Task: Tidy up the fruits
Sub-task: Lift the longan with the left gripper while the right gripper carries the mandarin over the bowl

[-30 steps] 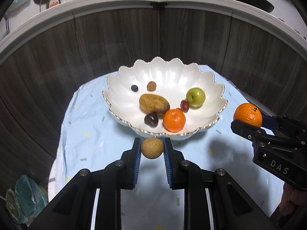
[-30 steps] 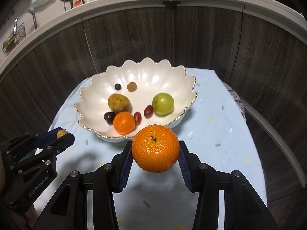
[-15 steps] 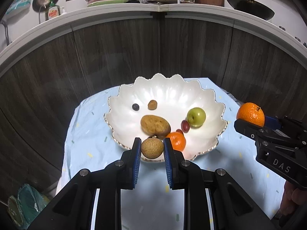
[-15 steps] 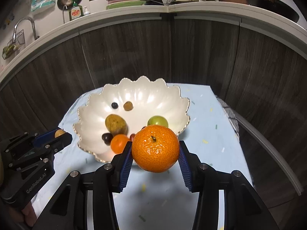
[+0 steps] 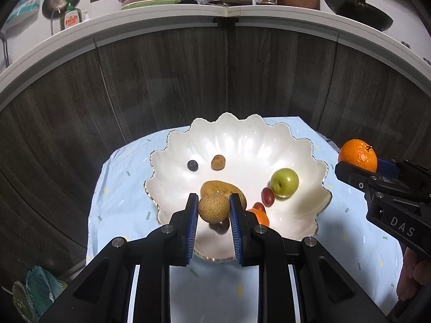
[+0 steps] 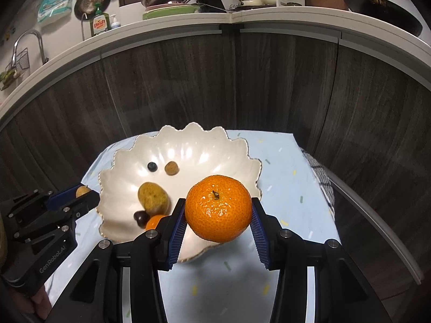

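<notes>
Holding a tan, speckled round fruit (image 5: pixel 213 208) between its blue pads, left hand-held gripper (image 5: pixel 212 215) hangs above the near rim of the scalloped white bowl (image 5: pixel 242 140). Right hand-held gripper (image 6: pixel 218 216) clamps a large mandarin (image 6: pixel 218 207), stem up, over the bowl's right edge. Bowl contents: green apple (image 5: pixel 284 182), brown oval fruit (image 6: pixel 153 198), small mandarin (image 5: pixel 260 216), blueberry (image 5: pixel 192 165). Bench carries pale blue cloth (image 5: pixel 121 193).

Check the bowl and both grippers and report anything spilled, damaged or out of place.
Nothing stands out. The white bowl sits level on the blue cloth, its fruit all inside. The left gripper holds a small brown fruit and the right gripper an orange, both squarely gripped.
</notes>
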Motion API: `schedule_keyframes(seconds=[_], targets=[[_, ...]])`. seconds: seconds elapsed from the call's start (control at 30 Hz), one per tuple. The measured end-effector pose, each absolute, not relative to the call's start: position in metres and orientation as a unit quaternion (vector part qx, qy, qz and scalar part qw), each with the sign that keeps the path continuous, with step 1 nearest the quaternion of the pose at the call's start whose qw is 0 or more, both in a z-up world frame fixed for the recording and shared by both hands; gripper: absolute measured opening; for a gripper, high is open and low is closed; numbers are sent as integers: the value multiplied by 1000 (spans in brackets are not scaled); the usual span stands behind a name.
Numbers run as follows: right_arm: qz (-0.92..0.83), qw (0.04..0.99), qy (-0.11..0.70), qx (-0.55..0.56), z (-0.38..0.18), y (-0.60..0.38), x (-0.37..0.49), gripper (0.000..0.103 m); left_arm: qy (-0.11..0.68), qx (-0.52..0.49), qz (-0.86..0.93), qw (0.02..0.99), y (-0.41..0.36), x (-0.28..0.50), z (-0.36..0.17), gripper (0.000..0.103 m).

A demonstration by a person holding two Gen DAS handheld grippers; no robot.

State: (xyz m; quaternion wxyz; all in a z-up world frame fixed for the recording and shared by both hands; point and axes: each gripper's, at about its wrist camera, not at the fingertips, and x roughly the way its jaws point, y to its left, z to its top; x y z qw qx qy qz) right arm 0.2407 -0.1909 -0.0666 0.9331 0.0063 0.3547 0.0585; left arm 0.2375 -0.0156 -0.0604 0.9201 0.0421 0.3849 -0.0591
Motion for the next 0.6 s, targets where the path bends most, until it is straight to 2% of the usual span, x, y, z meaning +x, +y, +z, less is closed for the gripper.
schedule_keyframes(seconds=[0.6], targets=[[53, 932, 358, 8, -74, -191, 291, 46, 393, 31, -41, 918, -8, 289, -73, 24]])
